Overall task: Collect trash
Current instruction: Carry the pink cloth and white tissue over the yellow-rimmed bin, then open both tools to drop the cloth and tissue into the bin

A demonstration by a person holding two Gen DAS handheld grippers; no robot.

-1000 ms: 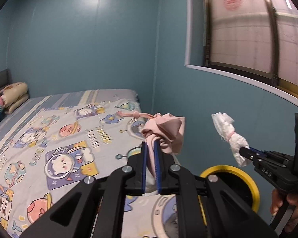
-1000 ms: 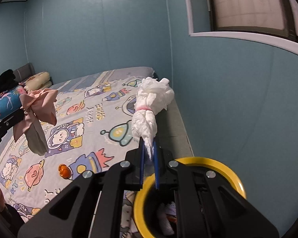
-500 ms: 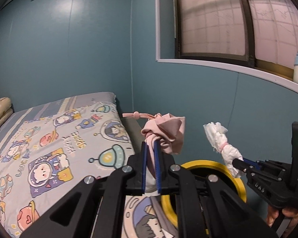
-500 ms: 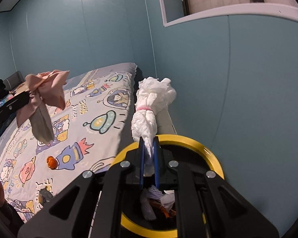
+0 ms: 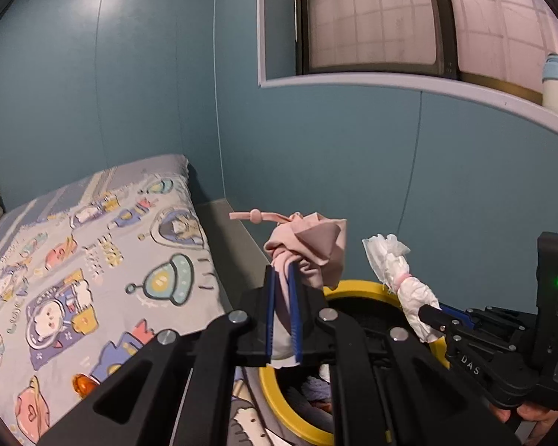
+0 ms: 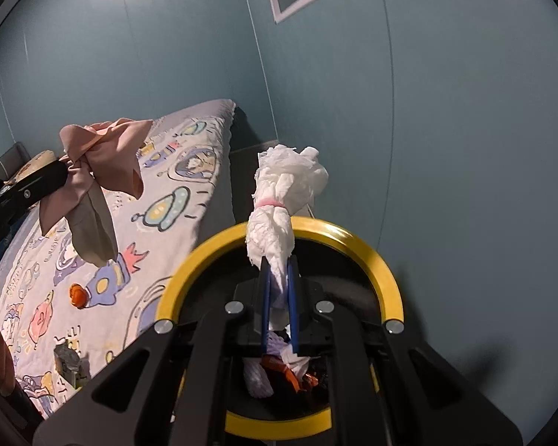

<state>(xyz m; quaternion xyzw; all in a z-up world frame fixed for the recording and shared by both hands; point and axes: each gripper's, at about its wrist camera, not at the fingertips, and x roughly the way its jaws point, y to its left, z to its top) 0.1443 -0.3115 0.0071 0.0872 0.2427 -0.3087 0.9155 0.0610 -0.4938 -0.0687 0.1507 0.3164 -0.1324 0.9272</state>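
Over the last second we have brought both tools off the bed [image 6: 104,245] and toward the corner, so the yellow-rimmed bin [image 6: 357,239], which sat low and partly cut off in the right wrist view, now fills its lower centre. The right gripper [image 6: 278,282] is clamped on the white tissue bundle [image 6: 284,200] and hangs above the bin's mouth; we judge a release here would drop it inside. The left gripper [image 5: 282,299] is clenched on the pink cloth bundle [image 5: 308,249], which hangs just beside the near rim, above the gap between bed and bin, so it probably needs a little more travel. The tissue is crinkled and papery, cinched at its waist by a thin pink band into a stubby hourglass. The cloth is soft, matte, loosely folded, with a narrow strap ending in a small bead. The rim is a smooth glossy ring around a dark interior holding crumpled pale and orange scraps, whose nature we cannot tell. A small orange item [image 6: 77,294] lies on the printed sheet.
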